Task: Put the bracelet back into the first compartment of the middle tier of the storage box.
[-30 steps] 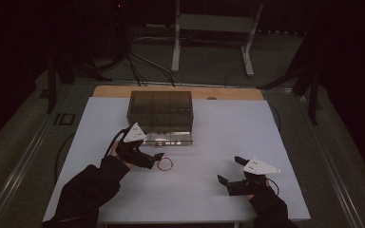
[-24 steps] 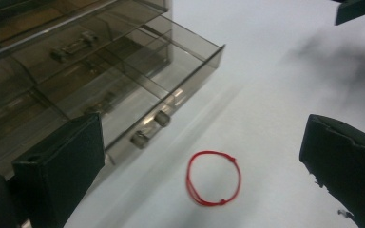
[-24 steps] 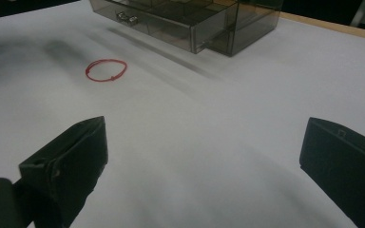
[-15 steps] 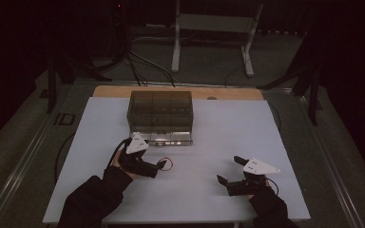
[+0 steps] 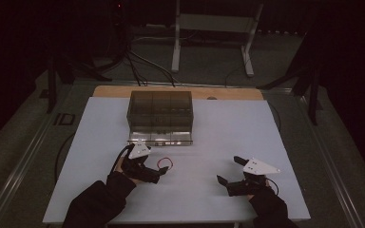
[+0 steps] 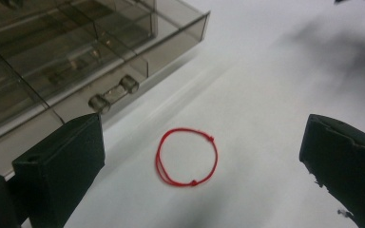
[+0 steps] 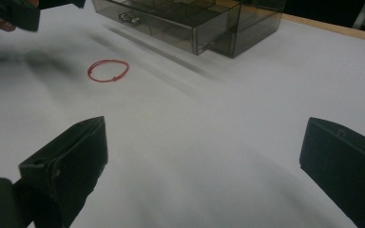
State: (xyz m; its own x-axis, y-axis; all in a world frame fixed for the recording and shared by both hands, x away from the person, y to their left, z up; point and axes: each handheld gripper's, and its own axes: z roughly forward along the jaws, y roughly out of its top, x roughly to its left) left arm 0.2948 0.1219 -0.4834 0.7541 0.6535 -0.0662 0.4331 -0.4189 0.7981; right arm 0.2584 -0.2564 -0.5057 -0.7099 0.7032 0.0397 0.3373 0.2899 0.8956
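Left gripper [image 5: 158, 172]: jaws spread wide, nothing between them. A red string loop [image 6: 186, 156] lies flat on the white table surface [image 5: 218, 142] just ahead of the jaws, untouched. Beyond it stands a smoky transparent drawer box [image 5: 160, 116], its bottom drawer [image 6: 109, 71] pulled out; the contents are hard to make out. Right gripper [image 5: 228, 181]: jaws likewise wide apart and empty, well clear of the loop. The surrounding room is dark.

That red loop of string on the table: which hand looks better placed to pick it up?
Probably the left. The left gripper sits right beside the red loop, which lies between its open jaws in the left gripper view. The right gripper, also open, is well off to the side, with the loop far ahead.
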